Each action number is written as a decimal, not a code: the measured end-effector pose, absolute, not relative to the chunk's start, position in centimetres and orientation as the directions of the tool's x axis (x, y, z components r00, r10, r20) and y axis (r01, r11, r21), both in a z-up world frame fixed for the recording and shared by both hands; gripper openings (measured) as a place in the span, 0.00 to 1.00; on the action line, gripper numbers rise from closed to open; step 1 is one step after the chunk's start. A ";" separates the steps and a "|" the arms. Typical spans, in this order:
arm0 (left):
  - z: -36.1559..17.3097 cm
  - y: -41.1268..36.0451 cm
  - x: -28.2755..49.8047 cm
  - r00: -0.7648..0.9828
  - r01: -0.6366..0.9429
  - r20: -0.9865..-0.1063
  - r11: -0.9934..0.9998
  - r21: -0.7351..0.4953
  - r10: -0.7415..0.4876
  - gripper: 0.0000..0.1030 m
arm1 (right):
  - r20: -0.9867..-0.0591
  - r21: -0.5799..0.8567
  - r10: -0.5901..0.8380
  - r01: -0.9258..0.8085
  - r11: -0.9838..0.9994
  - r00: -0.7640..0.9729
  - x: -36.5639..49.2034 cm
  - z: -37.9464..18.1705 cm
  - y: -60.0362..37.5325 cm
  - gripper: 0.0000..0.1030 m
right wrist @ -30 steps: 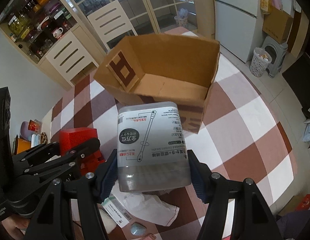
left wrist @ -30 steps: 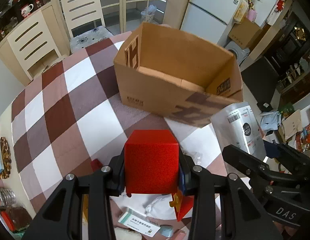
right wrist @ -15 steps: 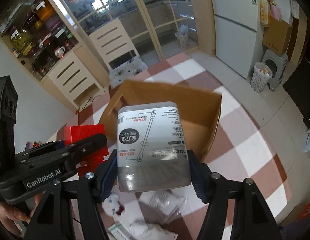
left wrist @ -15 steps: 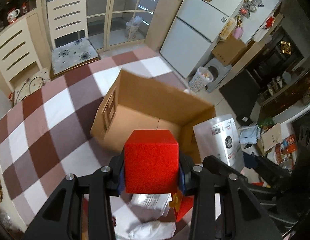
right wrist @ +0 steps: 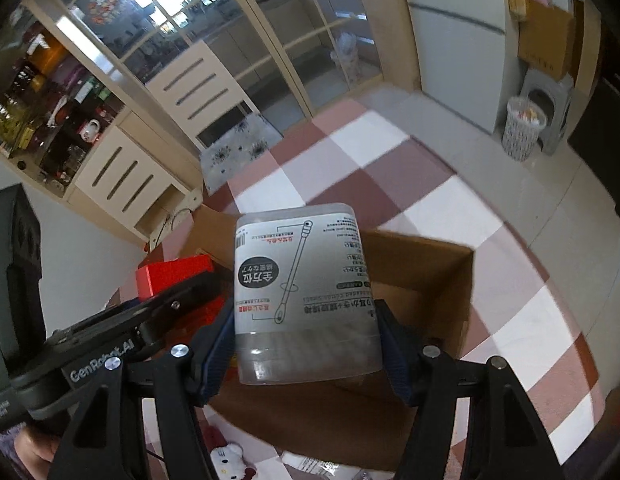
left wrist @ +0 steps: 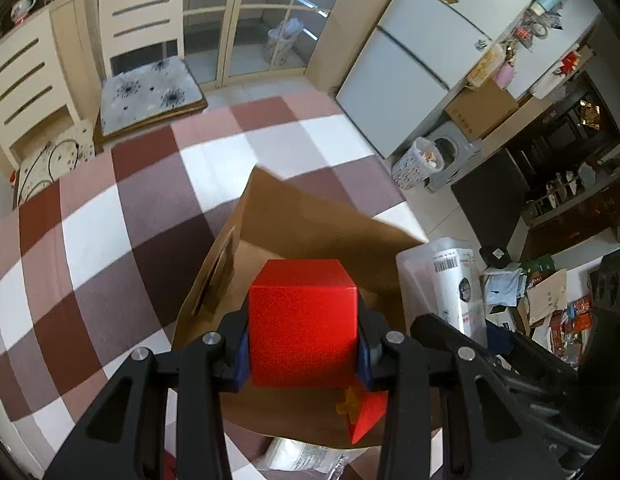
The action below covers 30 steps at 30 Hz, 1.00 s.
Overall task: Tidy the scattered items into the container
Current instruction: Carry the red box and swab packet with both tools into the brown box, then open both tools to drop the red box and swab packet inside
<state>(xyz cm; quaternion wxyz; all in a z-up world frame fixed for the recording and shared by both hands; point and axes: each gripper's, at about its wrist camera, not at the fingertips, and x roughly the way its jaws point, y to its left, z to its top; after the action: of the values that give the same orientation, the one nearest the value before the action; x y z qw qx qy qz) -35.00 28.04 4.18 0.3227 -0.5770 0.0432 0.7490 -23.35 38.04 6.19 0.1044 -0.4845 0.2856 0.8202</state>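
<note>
The left gripper (left wrist: pixel 302 354) clamps a red box (left wrist: pixel 302 320) and the right gripper (right wrist: pixel 306 350) a clear cotton-swab tub (right wrist: pixel 304 292), both above the open cardboard box (left wrist: pixel 310 224) on a checked tablecloth (left wrist: pixel 110 216). Bare cloth lies beyond the carton's far wall. Only the right view shows a small plush toy (right wrist: pixel 228 460) before the carton; chairs (left wrist: pixel 144 40) and a fridge (left wrist: pixel 421 68) stand behind.

Cardboard box (left wrist: pixel 310 224) mouth looks unobstructed below (floor partly hidden); checked tablecloth (left wrist: pixel 90 240) beyond bare

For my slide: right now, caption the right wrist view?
Right gripper holds a cotton-swab tub above the open cardboard box.
</note>
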 end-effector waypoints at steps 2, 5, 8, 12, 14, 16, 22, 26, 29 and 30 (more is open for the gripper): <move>3.5 27.8 -35.1 -0.129 -0.533 -0.898 -0.793 -0.295 0.421 0.39 | -0.863 0.369 -0.121 -0.448 -0.815 -0.491 -23.6 5.1 37.8 0.65; 2.8 27.7 -34.8 -0.138 -0.539 -0.906 -0.798 -0.270 0.399 0.39 | -0.875 0.347 -0.120 -0.434 -0.832 -0.469 -23.9 4.2 37.3 0.65; 2.4 27.9 -34.2 -0.137 -0.551 -0.910 -0.793 -0.258 0.391 0.39 | -0.890 0.313 -0.105 -0.428 -0.848 -0.443 -23.8 3.4 37.2 0.65; 1.9 28.9 -33.6 -0.148 -0.580 -0.918 -0.784 -0.221 0.368 0.39 | -0.909 0.239 -0.045 -0.429 -0.871 -0.415 -23.6 3.1 37.4 0.65; 1.6 29.3 -33.3 -0.149 -0.586 -0.922 -0.783 -0.207 0.356 0.39 | -0.915 0.209 -0.022 -0.428 -0.879 -0.402 -23.5 2.9 37.6 0.65; 1.3 29.5 -33.3 -0.157 -0.590 -0.927 -0.785 -0.189 0.341 0.39 | -0.920 0.179 0.000 -0.420 -0.890 -0.391 -23.6 2.8 37.5 0.65; 0.3 29.3 -33.3 -0.165 -0.585 -0.936 -0.795 -0.160 0.310 0.39 | -0.927 0.129 0.028 -0.386 -0.913 -0.375 -23.9 2.6 36.9 0.65; 0.0 29.2 -33.3 -0.164 -0.584 -0.939 -0.797 -0.156 0.304 0.39 | -0.928 0.112 0.038 -0.375 -0.920 -0.370 -24.0 2.6 36.5 0.65; -0.3 29.2 -33.4 -0.161 -0.583 -0.941 -0.798 -0.153 0.298 0.39 | -0.929 0.102 0.045 -0.371 -0.923 -0.367 -24.1 2.5 36.4 0.65; -0.4 29.1 -33.4 -0.160 -0.583 -0.942 -0.798 -0.152 0.297 0.39 | -0.930 0.098 0.047 -0.368 -0.925 -0.365 -24.2 2.4 36.3 0.65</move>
<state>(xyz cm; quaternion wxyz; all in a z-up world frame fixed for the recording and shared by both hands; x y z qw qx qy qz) -33.38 29.11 -0.37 0.2925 -0.5783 0.1237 0.7515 -24.16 36.32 2.42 0.1276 -0.5490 0.1464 0.8129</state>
